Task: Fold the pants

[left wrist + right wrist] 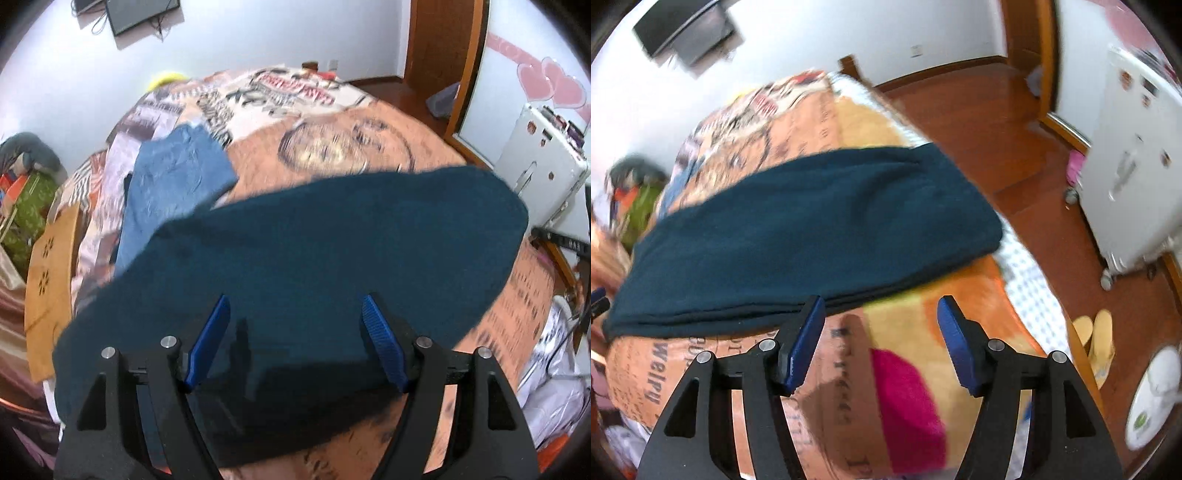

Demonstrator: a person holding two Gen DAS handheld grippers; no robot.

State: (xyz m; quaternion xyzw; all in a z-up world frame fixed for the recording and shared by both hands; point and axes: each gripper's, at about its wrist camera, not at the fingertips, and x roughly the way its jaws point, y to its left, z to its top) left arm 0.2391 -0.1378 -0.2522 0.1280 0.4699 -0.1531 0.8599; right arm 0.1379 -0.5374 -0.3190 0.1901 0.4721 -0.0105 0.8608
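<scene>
The dark teal fleece pants point(314, 251), folded into a long band, are lying across the orange printed blanket point(332, 144) while the left gripper point(295, 339) and right gripper point(881, 339) are hovering released, gripping nothing

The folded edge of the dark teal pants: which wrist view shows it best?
The right wrist view. There the dark teal pants show stacked layers along their near edge, above the patterned blanket. The left wrist view looks down on the pants' top surface, and shadow hides the near edge.
</scene>
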